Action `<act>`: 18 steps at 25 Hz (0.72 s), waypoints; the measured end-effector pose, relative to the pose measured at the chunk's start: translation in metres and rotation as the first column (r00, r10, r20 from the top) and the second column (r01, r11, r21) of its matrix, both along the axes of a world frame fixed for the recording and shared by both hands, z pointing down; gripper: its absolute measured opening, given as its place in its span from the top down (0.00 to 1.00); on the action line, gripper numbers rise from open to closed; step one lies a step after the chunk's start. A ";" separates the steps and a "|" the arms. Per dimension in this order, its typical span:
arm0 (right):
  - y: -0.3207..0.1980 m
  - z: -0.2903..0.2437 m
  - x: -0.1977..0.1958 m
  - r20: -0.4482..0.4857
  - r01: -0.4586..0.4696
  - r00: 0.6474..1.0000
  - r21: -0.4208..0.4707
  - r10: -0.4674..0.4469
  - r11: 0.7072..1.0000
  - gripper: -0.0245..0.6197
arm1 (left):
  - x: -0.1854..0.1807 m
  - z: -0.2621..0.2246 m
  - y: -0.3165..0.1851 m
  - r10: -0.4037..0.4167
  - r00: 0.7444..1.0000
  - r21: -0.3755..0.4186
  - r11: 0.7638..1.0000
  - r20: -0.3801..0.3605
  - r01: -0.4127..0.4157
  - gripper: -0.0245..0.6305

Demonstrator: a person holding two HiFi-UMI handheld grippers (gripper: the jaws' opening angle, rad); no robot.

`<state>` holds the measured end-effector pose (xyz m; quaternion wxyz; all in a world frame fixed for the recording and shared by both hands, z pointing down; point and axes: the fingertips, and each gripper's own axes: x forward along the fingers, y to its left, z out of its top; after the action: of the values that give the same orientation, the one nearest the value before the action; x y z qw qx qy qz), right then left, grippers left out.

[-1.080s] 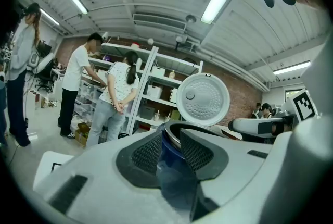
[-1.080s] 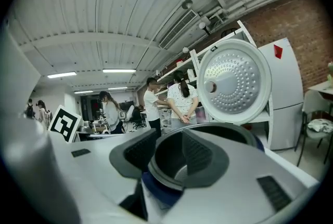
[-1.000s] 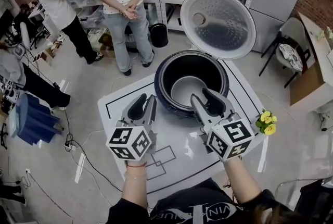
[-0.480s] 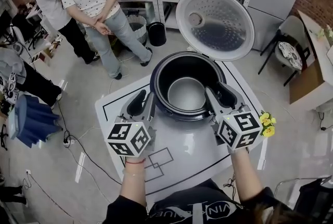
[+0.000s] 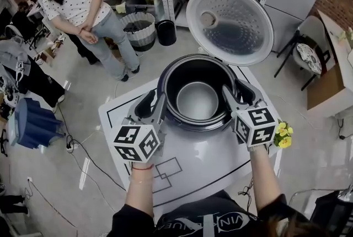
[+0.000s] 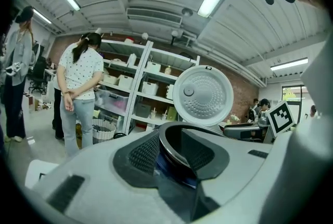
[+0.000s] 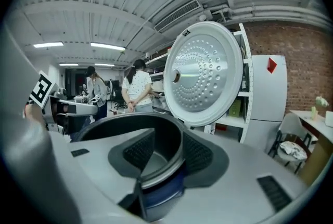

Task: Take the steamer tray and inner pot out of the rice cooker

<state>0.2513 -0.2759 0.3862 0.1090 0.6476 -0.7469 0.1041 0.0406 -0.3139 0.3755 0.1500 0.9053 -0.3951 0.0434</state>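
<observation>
Rice cooker [image 5: 167,114], lid [image 5: 229,23] raised, on bench [image 5: 193,172]; inner pot [image 5: 197,99] seated inside, no steamer tray seen. Left gripper [image 5: 155,99], right gripper [image 5: 238,90]: jaws apart, just opened wider, astride opposite rims, unclamped. Step: gripping pot. Next: close both, lift level

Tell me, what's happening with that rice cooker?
A person works a hand-held gripper in each hand at the open rice cooker. The left gripper and right gripper each straddle the rim of the inner pot on opposite sides, jaws having just opened wider, not clamped. The pot sits inside the cooker; no steamer tray shows.
</observation>
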 end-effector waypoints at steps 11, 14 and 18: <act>-0.024 0.023 0.020 -0.065 0.015 0.998 -0.131 -0.024 0.991 0.69 | 0.006 0.007 -0.006 -0.005 1.000 0.001 1.000 0.028 0.005 0.79; -0.025 0.025 0.022 -0.041 0.011 0.999 -0.144 -0.018 0.989 0.72 | 0.006 0.007 -0.006 -0.008 0.999 0.000 1.000 0.031 0.008 0.79; -0.025 0.026 0.024 -0.011 0.005 1.000 -0.152 -0.007 0.988 0.73 | 0.008 0.008 -0.005 -0.007 0.999 0.002 1.000 0.032 0.007 0.79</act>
<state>0.2754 -0.3013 0.4120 0.1626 0.6358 -0.7381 0.1567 0.0486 -0.3187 0.3835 0.1432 0.9031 -0.4008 0.0568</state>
